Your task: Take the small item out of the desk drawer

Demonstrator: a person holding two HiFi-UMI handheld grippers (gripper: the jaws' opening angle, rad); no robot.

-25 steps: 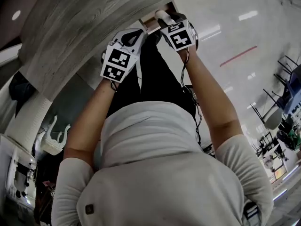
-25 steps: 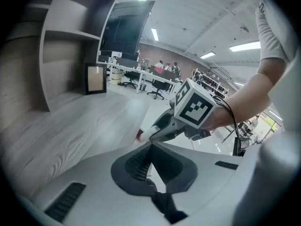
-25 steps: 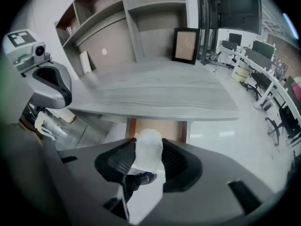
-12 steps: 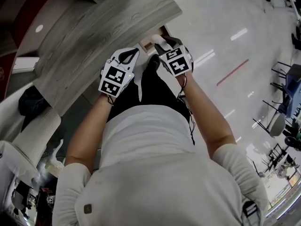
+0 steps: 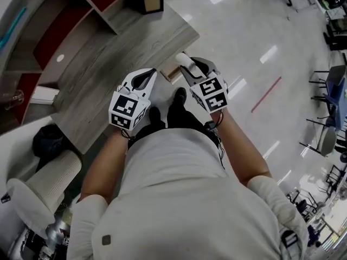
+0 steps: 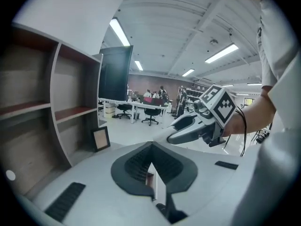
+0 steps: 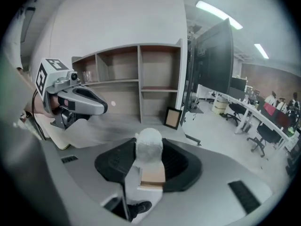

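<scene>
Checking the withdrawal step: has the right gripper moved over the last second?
Yes. The right gripper, holding the white item, has pulled back from the corner of the desk toward the person.

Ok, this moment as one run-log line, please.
right gripper: shut on small white item | left gripper: shut, empty | both near desk edge

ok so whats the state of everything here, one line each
small white item: gripped, held in the air out of the drawer
right gripper: shut on the small white item
left gripper: jaws together, nothing between them
desk drawer: looks pulled open under the desk edge
picture frame: standing upright on the desk
</scene>
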